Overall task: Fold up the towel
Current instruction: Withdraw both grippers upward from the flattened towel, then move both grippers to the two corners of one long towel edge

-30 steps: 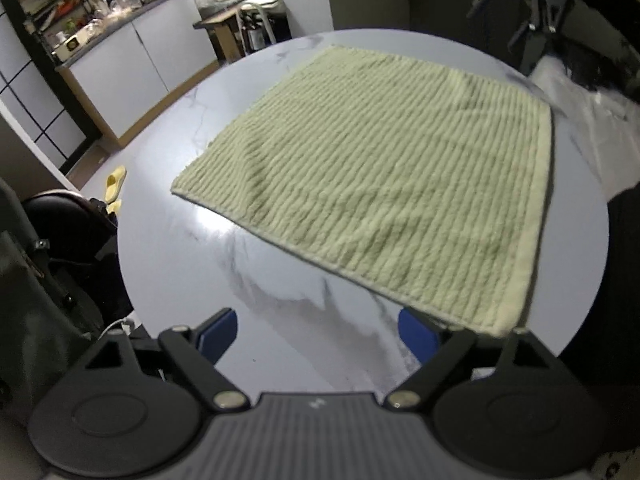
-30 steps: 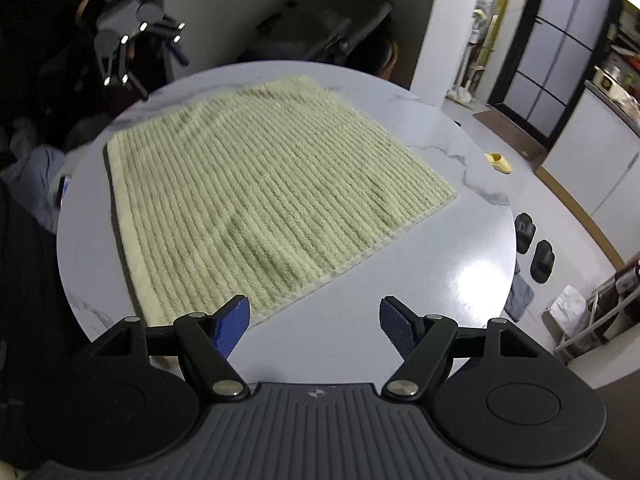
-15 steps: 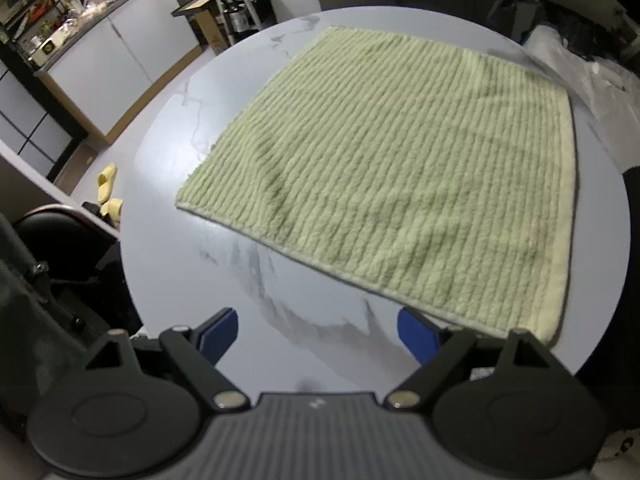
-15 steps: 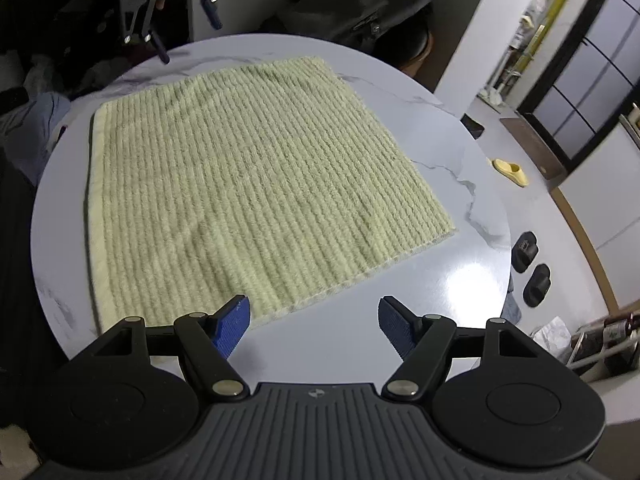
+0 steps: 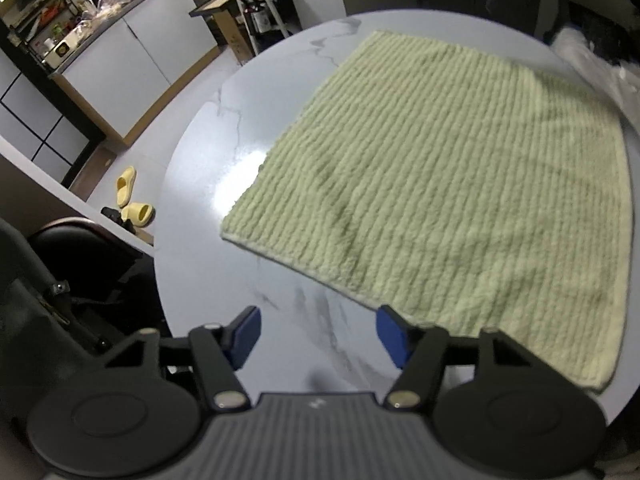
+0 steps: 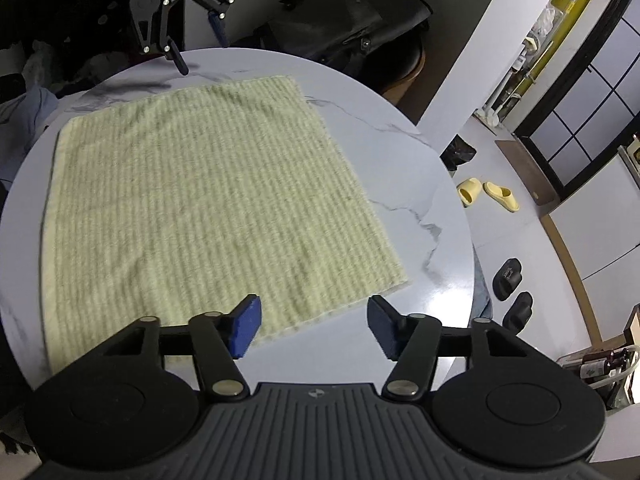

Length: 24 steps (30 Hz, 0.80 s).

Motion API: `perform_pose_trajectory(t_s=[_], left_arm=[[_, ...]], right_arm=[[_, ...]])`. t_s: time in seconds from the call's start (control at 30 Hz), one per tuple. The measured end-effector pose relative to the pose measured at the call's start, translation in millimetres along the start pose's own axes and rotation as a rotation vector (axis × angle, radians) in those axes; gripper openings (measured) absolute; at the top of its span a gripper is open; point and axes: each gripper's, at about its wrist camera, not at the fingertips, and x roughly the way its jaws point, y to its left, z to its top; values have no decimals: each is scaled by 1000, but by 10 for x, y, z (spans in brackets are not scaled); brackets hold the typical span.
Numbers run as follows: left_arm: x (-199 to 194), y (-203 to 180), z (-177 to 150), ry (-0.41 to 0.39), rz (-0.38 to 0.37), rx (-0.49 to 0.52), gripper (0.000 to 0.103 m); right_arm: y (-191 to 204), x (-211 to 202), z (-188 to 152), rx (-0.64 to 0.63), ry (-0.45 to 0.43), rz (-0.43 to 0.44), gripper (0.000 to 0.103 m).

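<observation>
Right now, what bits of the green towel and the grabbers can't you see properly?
- Left wrist view: the towel near edge hides behind the left gripper finger.
- Right wrist view: the right gripper covers the towel's near edge; stripes blurred.
- Underside of towel: hidden against the table.

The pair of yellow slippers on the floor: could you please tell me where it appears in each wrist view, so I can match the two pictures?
Left wrist view: yellow slippers lie at the left, on the floor beyond the round table's left rim.
Right wrist view: yellow slippers lie at the right, on the floor past the table's right rim.
Shared landmark: the green towel spread flat on the table.
</observation>
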Motion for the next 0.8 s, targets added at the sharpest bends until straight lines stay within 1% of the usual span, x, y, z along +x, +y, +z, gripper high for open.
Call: perform_pose_trajectory(t_s=[0.07, 0.43, 0.53, 0.7, 0.8], left_arm=[[12, 40, 25, -4, 0, -4, 65], [172, 283, 165, -6, 20, 1, 65], [210, 357, 220, -6, 24, -7, 65], [267, 461, 353, -19, 0, -12, 65], [370, 560, 426, -7, -2, -26, 65]], right_arm=[[-43, 67, 6, -9, 17, 8, 53], [-298, 351, 117, -5, 43, 42, 52], [-316, 391, 162, -15, 54, 44, 44], [-370, 423, 205, -29, 46, 48, 43], [-442, 473, 219, -25, 47, 53, 43]])
